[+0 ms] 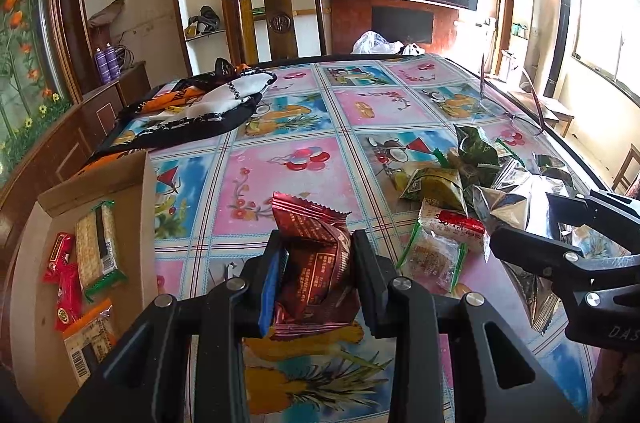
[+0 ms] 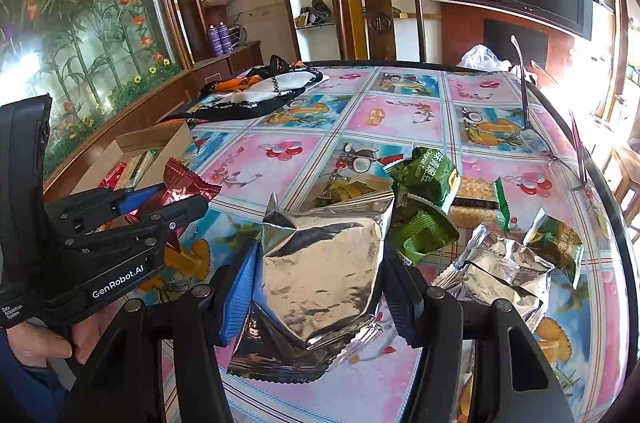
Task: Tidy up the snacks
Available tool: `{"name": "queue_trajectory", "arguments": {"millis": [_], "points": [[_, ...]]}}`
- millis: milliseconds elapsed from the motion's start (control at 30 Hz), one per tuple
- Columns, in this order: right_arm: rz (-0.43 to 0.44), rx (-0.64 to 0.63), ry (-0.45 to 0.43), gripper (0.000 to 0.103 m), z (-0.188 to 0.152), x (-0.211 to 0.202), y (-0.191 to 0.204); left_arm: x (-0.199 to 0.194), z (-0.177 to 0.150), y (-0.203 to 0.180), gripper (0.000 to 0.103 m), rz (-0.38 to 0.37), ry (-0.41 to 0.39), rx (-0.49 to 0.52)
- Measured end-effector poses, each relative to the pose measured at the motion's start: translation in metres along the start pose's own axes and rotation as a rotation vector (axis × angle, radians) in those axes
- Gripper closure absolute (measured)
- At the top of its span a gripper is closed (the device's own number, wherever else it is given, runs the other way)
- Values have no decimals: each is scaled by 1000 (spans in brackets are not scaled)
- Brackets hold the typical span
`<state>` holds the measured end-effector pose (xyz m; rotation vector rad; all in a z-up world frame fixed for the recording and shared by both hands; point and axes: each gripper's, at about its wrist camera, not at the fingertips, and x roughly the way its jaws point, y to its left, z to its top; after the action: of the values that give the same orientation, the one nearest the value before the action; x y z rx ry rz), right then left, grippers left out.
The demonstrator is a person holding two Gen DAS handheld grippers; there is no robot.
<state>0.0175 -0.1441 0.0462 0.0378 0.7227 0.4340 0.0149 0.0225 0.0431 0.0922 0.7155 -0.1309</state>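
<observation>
Round table (image 1: 400, 111) under a fruit-print cover, taken here as the landmark for everything else. At its left edge, an open cardboard box (image 1: 120, 179) already partly filled: two red packets (image 1: 64, 275), a green-ended cracker bar (image 1: 98, 247) and an orange-ended packet (image 1: 90, 331) lying flat inside. Toward the far left of the table, a black, white and orange cloth (image 1: 192, 107), untouched by the sorting. At the far rim, a white plastic bag (image 1: 376, 43).

On the right half of the table, the unsorted heap (image 2: 460, 207): green pouches (image 2: 430, 175), a crumpled silver bag (image 2: 504, 263), a cracker bar with green ends (image 2: 480, 203), plus a clear-wrapped biscuit packet (image 1: 436, 255) nearer the middle. Most of the work apparently still there.

Above the near right of the table, right gripper (image 2: 316, 287) closed at a middling width on a big silver bag (image 2: 320, 263), pads pressed into both its sides, bag lifted slightly with its lower seam trailing toward the cover.

Above the near middle of the table, just right of the box, left gripper (image 1: 316, 275) pinched narrowly on a dark red snack packet (image 1: 316, 267), squeezed visibly at the waist, held clear of the cover.

Judged progress: an early stage, perhaps a third done; four items boxed, two in hand, several loose. Likely next, the red packet into the box, then the silver bag.
</observation>
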Motion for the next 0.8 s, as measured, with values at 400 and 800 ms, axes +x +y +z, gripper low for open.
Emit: {"name": "queue_trajectory", "arguments": {"millis": [400,800], "points": [[-2,0,0,40,0,0,1,-1,0,0,71,1,-1,-1],[-1,-1,-2,40,0,0,1,-3,1,0,71,0,-6,-1]]}}
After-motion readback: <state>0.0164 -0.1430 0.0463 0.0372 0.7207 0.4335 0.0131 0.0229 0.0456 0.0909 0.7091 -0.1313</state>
